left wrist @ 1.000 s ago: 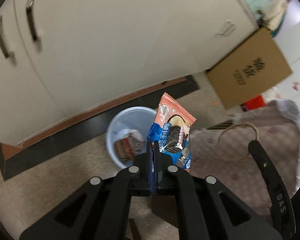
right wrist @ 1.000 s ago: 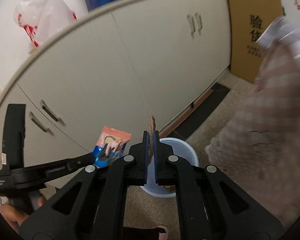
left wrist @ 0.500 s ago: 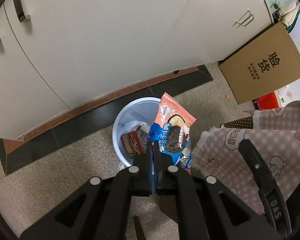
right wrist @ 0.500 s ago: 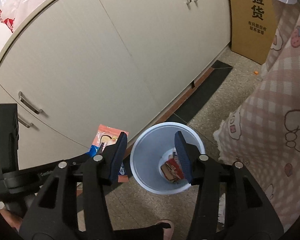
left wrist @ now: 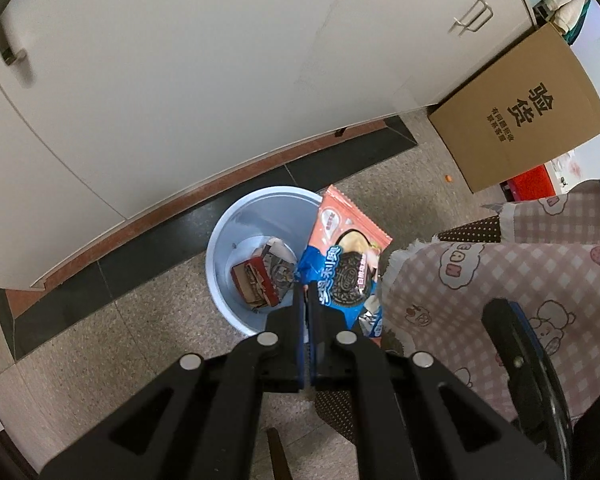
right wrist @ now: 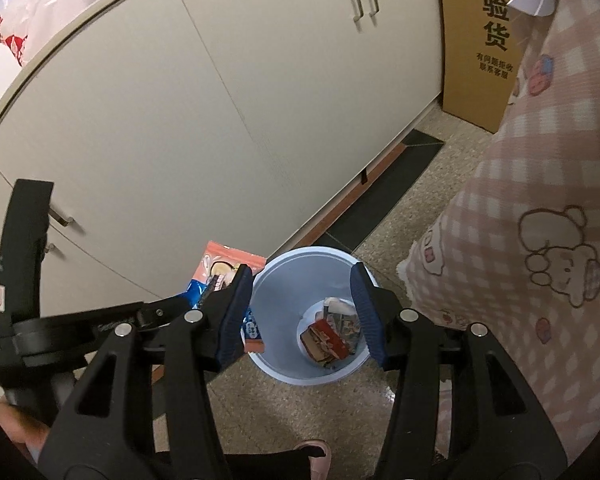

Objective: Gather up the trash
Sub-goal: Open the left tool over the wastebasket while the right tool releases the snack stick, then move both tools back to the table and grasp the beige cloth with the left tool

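We are holding the left hand-held gripper (left wrist: 305, 300) clamped on the lower edge of a cookie wrapper (left wrist: 346, 264), its 2 jaws pressed together on the foil. The wrapper, orange at the top and blue around the printed cookie, is standing up from the jaws over the right side of the bin's rim. The pale blue trash bin (left wrist: 236, 236) is sitting on the speckled floor (left wrist: 100, 344) just beside the dark baseboard of the white cabinets (left wrist: 180, 60). At its bottom a red and brown snack box (right wrist: 324, 340) is lying among crumpled wrappers.

We are holding the right hand-held gripper (right wrist: 302, 314) above the bin with its jaws spread apart and nothing between them; its blue pads (right wrist: 236, 316) are framing the bin's opening. A pink checked tablecloth (right wrist: 540, 240) is hanging at the right, and a cardboard box (left wrist: 516, 116) is leaning against the cabinets beyond it.
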Tool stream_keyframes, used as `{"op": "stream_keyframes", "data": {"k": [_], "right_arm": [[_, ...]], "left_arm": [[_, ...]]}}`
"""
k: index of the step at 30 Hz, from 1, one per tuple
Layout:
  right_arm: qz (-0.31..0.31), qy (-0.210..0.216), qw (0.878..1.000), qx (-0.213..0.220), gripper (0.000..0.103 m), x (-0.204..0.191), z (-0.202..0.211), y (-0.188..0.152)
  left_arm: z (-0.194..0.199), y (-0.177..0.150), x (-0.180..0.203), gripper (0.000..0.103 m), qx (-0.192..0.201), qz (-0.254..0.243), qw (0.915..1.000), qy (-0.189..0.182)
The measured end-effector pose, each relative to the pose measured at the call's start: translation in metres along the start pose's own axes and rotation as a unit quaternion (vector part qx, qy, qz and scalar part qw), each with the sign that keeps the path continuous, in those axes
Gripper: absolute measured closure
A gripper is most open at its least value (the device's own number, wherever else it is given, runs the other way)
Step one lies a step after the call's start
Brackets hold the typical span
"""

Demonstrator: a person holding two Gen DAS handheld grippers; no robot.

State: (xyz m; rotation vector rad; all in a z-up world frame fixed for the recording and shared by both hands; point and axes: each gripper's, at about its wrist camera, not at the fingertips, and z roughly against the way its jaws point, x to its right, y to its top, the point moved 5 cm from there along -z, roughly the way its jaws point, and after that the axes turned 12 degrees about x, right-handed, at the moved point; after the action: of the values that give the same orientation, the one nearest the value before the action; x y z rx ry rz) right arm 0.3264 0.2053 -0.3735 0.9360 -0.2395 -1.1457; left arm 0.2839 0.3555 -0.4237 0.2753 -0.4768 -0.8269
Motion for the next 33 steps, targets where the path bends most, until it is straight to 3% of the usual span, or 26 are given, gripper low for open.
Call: {"op": "stream_keyframes", "data": {"k": [3, 4, 7, 15, 21, 26, 33], "right_arm": [[-0.002, -0.003, 1.0, 0.009, 0.051, 0.002, 0.007, 0.003], [-0.003, -0.005, 1.0, 0.011, 0.051, 0.004, 0.009, 0.004], [-0.008, -0.005, 1.0, 0.011, 0.051, 0.008, 0.012, 0.004], [-0.011, -0.006, 1.0, 0.014, 0.051, 0.007, 0.024, 0.009], [-0.012, 0.008, 1.0, 0.024, 0.051, -0.004, 0.043, 0.018], [-0.015, 0.041, 0.998, 0.047, 0.05, -0.024, 0.077, 0.039], [-0.012, 0.083, 0.991, 0.104, 0.048, -0.048, 0.153, 0.071]], "left_arm": [[-0.004, 0.004, 0.006, 0.1, 0.0, -0.002, 1.0, 0.0], [-0.006, 0.005, 0.007, 0.094, -0.004, 0.0, 1.0, 0.001], [-0.006, 0.006, 0.006, 0.045, -0.003, 0.023, 0.9997, -0.003], [0.014, 0.002, 0.0, 0.043, 0.006, 0.041, 0.9991, 0.0], [0.057, 0.004, 0.003, 0.043, 0.039, 0.039, 0.9984, -0.013], [0.121, 0.01, 0.008, 0.042, 0.104, 0.035, 0.9936, -0.027], [0.223, 0.016, 0.027, 0.039, 0.219, 0.013, 0.9753, -0.028]]}}
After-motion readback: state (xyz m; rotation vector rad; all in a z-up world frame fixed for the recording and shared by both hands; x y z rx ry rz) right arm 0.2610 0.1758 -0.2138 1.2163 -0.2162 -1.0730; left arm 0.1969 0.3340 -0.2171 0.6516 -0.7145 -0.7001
